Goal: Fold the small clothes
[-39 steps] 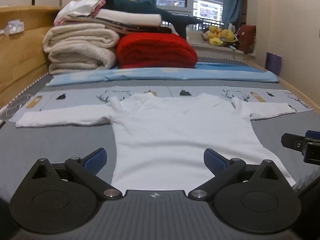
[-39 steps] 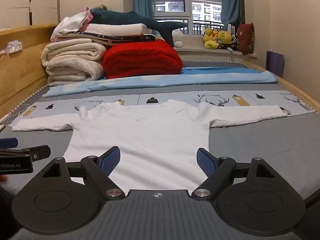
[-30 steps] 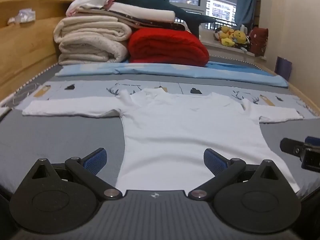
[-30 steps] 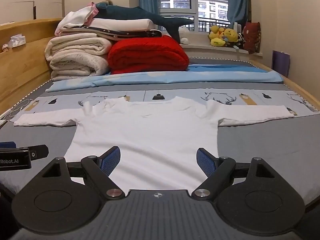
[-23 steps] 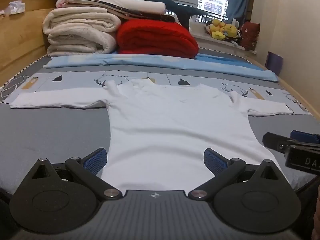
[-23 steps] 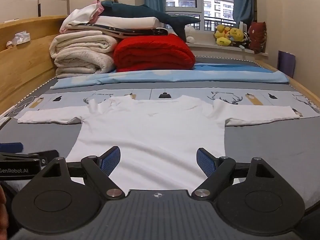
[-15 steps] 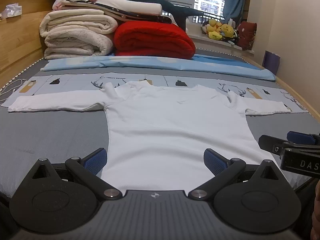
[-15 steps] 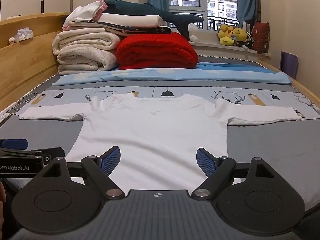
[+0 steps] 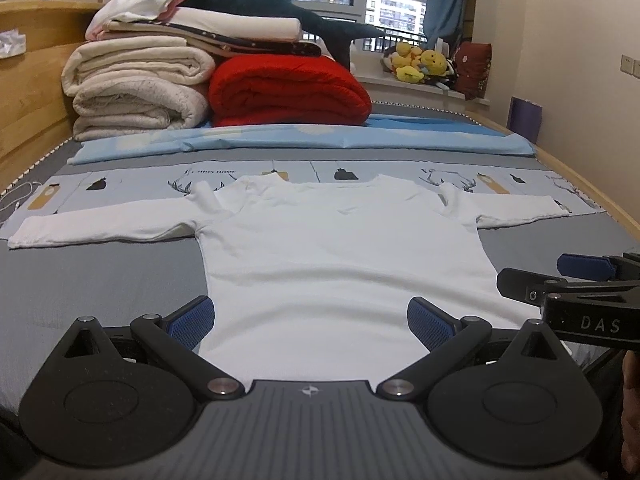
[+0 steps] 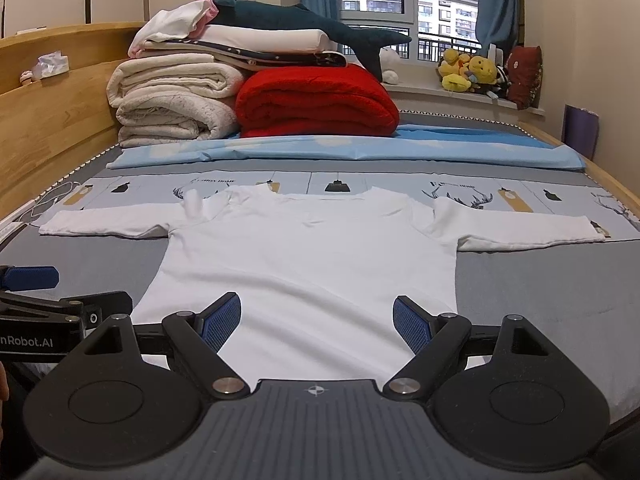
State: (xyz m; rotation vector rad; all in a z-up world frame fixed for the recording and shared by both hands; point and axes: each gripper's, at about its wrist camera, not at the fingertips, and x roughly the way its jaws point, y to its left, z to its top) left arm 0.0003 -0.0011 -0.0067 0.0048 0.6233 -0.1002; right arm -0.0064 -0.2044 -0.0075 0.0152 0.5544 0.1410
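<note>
White long-sleeved shirt (image 9: pixel 340 256) lies flat in the middle of the bed (image 9: pixel 100 280), both sleeves spread out to the sides and its collar pointing toward the far end; the hem reaches close to both cameras. Under it, the bed carries a grey cover with a pale band printed with deer heads and small dark shapes, and beyond that a folded blue sheet (image 9: pixel 360 140) runs across the width. A wooden bed frame (image 10: pixel 52 120) rises along the left side.

At the far end stands a stack of cream blankets (image 9: pixel 136 88) beside a folded red blanket (image 9: pixel 288 92), the two touching. Folded white linen and a dark plush shark (image 10: pixel 304 20) rest on top (the shark's tail hangs over the red blanket). Yellow plush toys (image 10: pixel 468 70) sit on the window sill to the right.

Left tongs (image 9: pixel 311 316) are spread wide apart and empty, their blue pads low over the shirt's hem, the left pad at the shirt's left edge; whether they touch the cloth I cannot tell. Right tongs (image 10: pixel 317 318) are likewise released and grasp nothing, both pads poised over the lower part of the shirt. Each device shows at the edge of the other's view, side by side.
</note>
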